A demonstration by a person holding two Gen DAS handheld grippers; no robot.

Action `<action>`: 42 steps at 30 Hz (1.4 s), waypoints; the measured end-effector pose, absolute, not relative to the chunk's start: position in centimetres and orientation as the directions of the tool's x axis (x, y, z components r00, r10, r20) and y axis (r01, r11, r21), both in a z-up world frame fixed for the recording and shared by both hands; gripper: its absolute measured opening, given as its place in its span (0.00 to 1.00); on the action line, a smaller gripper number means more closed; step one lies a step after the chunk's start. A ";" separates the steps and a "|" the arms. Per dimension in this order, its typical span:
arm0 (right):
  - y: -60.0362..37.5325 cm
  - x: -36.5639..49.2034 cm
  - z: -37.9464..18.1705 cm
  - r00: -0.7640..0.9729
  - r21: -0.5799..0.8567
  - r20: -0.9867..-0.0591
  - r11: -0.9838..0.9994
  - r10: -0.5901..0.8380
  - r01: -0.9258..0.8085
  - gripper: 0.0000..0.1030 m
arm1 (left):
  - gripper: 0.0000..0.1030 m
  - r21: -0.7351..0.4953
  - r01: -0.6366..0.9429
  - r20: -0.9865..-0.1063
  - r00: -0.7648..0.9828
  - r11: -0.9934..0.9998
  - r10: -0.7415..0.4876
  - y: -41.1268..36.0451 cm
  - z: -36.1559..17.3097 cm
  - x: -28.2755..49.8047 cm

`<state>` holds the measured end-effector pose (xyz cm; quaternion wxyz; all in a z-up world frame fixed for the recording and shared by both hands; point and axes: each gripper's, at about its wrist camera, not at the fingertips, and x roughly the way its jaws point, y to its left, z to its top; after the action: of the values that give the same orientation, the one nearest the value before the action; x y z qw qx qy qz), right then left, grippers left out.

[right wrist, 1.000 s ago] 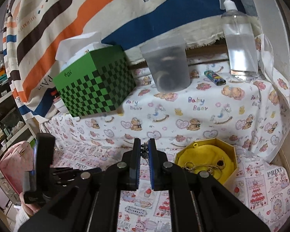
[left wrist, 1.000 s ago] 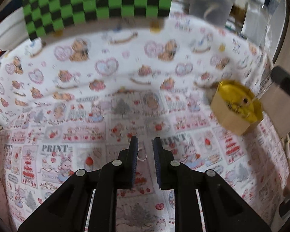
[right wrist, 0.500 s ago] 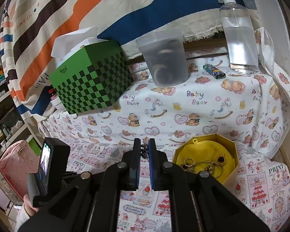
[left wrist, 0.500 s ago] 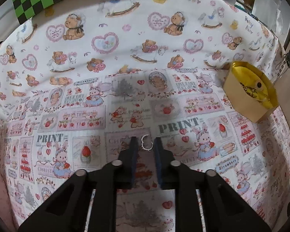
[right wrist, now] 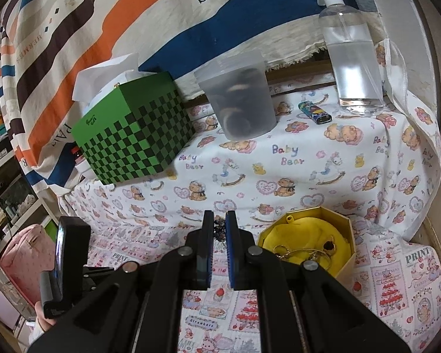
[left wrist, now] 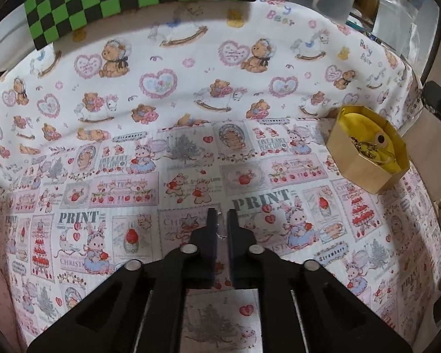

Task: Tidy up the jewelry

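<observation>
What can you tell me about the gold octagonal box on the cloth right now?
The gold octagonal box stands upright and lidless on the printed tablecloth, right of the right tongs. Its walls look like matte gold card; the inside is lined with yellow fabric. In it lie gold-coloured rings or hoops, a thin chain and a small dark-centred piece. Nothing grips it; only the cloth touches it.

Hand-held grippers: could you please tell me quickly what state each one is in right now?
Left hand-held gripper: nearly closed around a small ring; whether it grips cannot be told.
Right hand-held gripper: closed on a dark beaded piece.
</observation>
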<state>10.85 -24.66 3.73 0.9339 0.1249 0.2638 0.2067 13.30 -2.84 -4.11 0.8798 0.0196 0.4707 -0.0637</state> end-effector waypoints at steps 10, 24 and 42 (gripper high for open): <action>-24.7 10.9 3.7 0.776 0.341 -0.444 0.885 0.448 -0.316 0.07 | 0.14 0.005 0.117 -0.852 0.521 0.993 -0.057 -3.0 -5.6 13.7; -25.7 10.6 4.3 0.797 0.351 -0.419 0.887 0.434 -0.299 0.07 | 0.11 -0.014 0.183 -0.755 0.643 0.983 -0.131 -2.7 -0.5 10.9; -31.4 13.1 2.9 0.808 0.459 -0.401 0.858 0.431 -0.230 0.07 | 0.11 -0.198 0.286 -0.668 0.660 0.937 -0.343 -13.3 4.3 14.1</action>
<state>13.14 -31.40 2.89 0.9300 0.1985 0.2535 0.1775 14.11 -13.33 4.33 0.9103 -0.0380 0.3741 -0.1729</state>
